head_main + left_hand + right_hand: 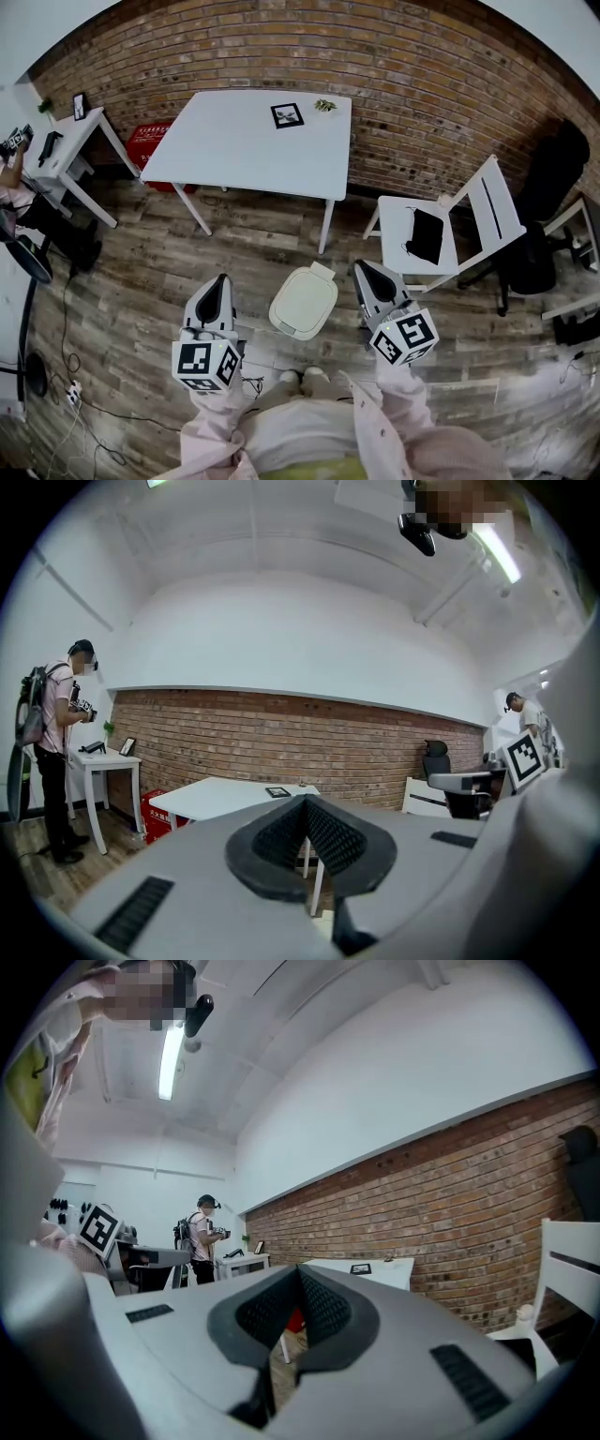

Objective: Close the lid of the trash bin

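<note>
A cream trash bin (304, 302) stands on the wood floor just ahead of my feet, with its lid lying flat down on top. My left gripper (221, 279) hovers to the bin's left and my right gripper (362, 268) to its right, both apart from it. In the left gripper view the left gripper (305, 800) points level at the brick wall with its pads together and nothing between them. The right gripper (298, 1268) in its own view is likewise shut and empty. Neither gripper view shows the bin.
A white table (234, 141) stands beyond the bin against the brick wall (422, 75), with a red crate (150, 142) under its left end. A white folding chair (417, 267) and a black office chair (553, 178) are at right. A small desk (66, 141), a person and floor cables (80, 398) are at left.
</note>
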The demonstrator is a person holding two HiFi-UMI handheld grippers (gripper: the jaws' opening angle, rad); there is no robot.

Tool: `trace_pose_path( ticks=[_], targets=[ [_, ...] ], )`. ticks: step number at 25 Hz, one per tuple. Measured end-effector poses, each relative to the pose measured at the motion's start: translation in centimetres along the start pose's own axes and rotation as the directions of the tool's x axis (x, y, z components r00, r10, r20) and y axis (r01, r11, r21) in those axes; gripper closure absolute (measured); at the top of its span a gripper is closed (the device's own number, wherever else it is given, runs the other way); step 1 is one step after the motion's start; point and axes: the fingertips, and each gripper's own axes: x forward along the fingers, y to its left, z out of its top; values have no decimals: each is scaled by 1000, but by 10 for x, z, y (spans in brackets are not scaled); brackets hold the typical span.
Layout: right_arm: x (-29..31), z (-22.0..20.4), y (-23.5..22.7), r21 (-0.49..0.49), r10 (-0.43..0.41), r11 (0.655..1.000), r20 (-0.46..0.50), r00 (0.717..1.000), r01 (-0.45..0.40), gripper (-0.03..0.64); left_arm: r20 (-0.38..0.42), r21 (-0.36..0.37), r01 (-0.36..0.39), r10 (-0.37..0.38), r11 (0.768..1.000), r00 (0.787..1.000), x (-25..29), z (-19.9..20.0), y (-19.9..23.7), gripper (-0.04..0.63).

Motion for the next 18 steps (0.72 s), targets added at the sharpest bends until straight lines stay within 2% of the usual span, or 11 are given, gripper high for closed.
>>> trace_pose_path(
  ticks=[18],
  targets=[
    [-4, 0, -5, 10, -12, 1000, 2, 1000, 12, 614, -23, 3, 5, -5, 1000, 1000, 0, -5, -2, 601]
  ],
)
